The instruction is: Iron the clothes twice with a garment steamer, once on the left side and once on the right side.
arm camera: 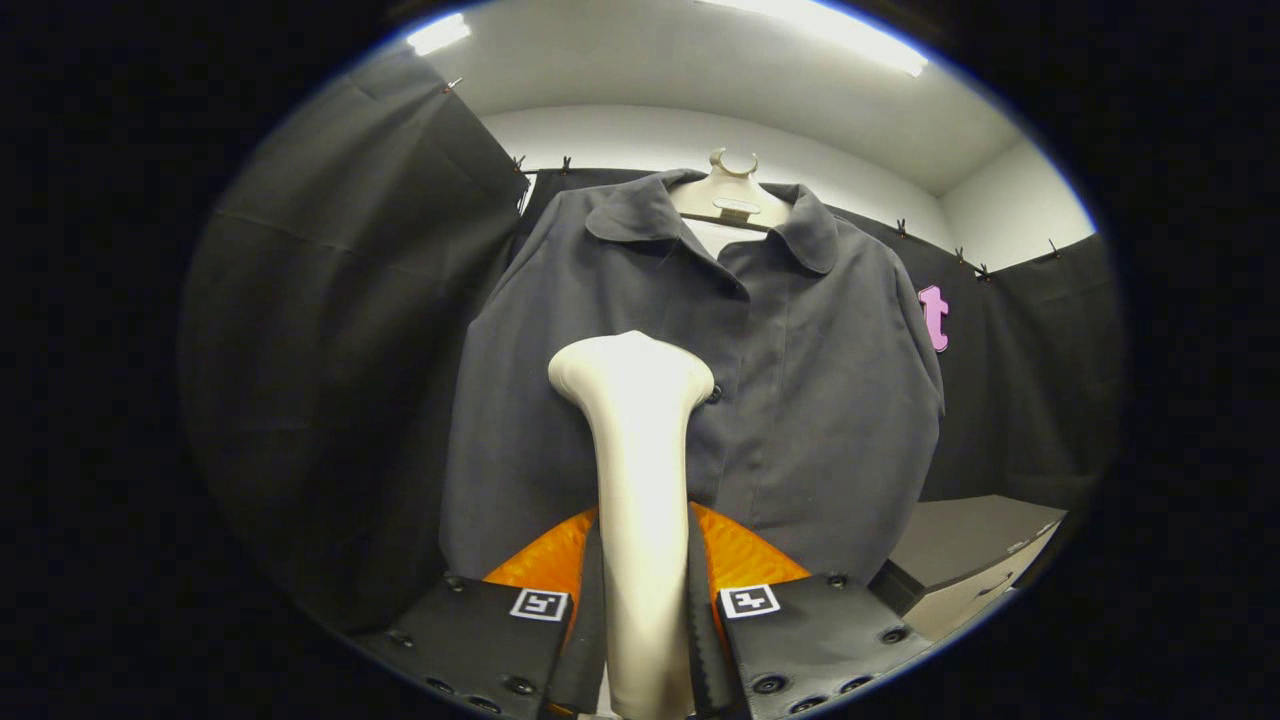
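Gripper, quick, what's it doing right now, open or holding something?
Gripper: shut on the steamer, both fingers pressing its handle, head up against the shirt.

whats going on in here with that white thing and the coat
A handheld gripper is shut on the handle of a white garment steamer, one finger pressing each side. The steamer's head points at a dark grey coat hanging buttoned on a pale hanger in front of the black cloth wall. The head sits near the coat's middle, by the button line, slightly toward its left half as seen.
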Demonstrator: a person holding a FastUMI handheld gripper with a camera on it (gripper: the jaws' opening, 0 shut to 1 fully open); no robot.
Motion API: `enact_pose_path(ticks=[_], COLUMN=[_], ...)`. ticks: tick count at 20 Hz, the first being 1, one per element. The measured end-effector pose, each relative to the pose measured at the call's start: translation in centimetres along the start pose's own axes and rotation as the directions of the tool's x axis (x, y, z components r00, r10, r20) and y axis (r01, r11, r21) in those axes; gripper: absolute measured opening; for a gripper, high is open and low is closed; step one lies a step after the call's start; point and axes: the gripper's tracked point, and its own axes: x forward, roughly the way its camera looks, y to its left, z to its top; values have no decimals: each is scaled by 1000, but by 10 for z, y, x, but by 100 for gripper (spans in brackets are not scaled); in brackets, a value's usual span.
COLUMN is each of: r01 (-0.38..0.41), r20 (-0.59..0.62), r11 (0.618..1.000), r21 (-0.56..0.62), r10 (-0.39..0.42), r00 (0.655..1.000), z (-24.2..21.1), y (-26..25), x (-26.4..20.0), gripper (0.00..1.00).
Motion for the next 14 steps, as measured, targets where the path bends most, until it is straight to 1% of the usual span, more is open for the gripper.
enact_pose_path(ticks=[14], r01=[-6], r20=[-107], r11=[1000], r21=[-12], r10=[5], r00=[994], z=[-77], y=[17], x=[-45], gripper=[41])
